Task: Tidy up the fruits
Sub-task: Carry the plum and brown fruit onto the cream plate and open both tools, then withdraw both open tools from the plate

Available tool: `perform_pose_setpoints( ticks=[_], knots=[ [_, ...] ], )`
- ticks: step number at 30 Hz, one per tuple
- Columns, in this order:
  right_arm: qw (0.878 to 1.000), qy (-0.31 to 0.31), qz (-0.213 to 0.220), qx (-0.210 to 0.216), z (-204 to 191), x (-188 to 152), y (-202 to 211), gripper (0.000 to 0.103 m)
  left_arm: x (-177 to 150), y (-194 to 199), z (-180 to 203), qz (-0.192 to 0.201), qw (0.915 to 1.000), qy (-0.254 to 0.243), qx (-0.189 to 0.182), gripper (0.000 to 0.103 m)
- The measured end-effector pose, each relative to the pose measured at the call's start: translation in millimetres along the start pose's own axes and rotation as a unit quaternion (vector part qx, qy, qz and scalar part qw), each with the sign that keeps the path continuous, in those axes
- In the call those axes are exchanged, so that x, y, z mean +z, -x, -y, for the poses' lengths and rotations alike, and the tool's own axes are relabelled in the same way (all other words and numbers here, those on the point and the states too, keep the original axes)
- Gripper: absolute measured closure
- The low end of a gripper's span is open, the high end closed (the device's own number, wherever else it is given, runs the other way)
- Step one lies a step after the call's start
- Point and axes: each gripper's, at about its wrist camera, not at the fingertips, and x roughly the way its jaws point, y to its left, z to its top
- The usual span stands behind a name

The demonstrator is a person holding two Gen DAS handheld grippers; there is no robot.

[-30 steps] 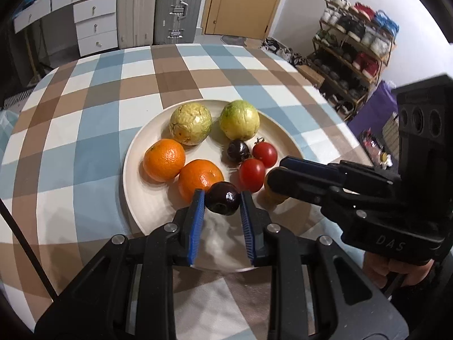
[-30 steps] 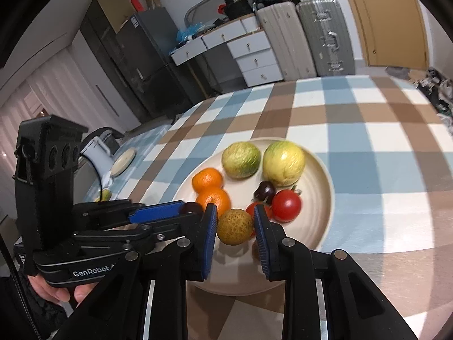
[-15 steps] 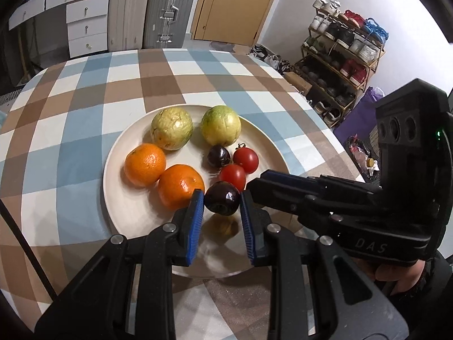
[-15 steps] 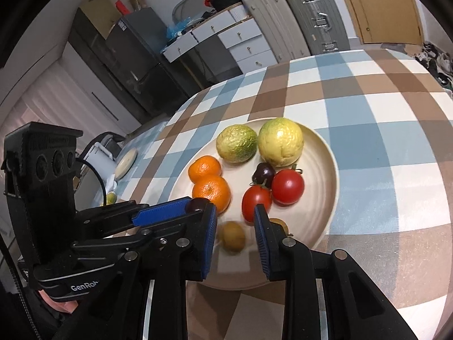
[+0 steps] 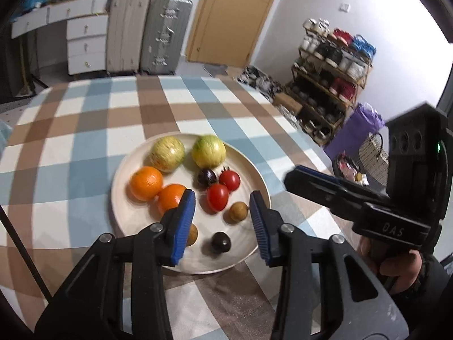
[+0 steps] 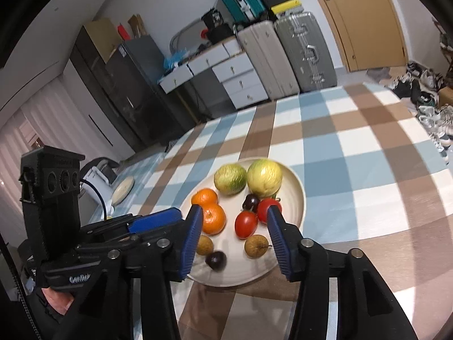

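A cream plate (image 5: 120, 175) (image 6: 300, 187) on the checked tablecloth holds two oranges (image 5: 146, 182), two yellow-green fruits (image 5: 209, 151), two tomatoes (image 5: 217, 197), a dark plum (image 5: 206, 176) and two small brown fruits (image 5: 237, 212) (image 6: 256, 246). Another dark plum (image 5: 220, 242) (image 6: 215, 260) lies loose near the plate's front edge. My left gripper (image 5: 221, 201) hovers above the plate's near side, its jaws opening with nothing gripped. My right gripper (image 6: 235, 212) is likewise above the fruit, jaws opening and empty. Each gripper also shows side-on in the other's view: the right gripper (image 5: 294, 177) and the left gripper (image 6: 175, 216).
The round table's edge runs just behind the plate on the right. A shoe rack (image 5: 331, 85) and a purple bag (image 5: 356, 138) stand beyond it. Suitcases (image 5: 167, 34) and white drawers (image 5: 87, 42) line the far wall. A white appliance (image 6: 96, 181) sits at the table's left. A hand (image 5: 396, 266) holds the right gripper.
The left gripper has let go of the dark plum and the right of a brown fruit; both now lie on the plate. Both grippers have opened and lifted back.
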Motion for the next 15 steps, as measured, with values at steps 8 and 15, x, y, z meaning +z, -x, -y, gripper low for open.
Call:
perform_pose_setpoints(
  ticks=[8,15],
  knots=[
    [0.999,0.021,0.032,-0.027,-15.6,-10.4,34.4,0.036,-5.9,57.9,10.5,0.078,0.9948,0.014,0.063,0.023],
    [0.996,0.044,0.063,-0.043,-39.0,-27.8,70.3,0.003,-34.4,118.9,35.5,0.157,0.9807,0.004,0.116,0.000]
  ],
)
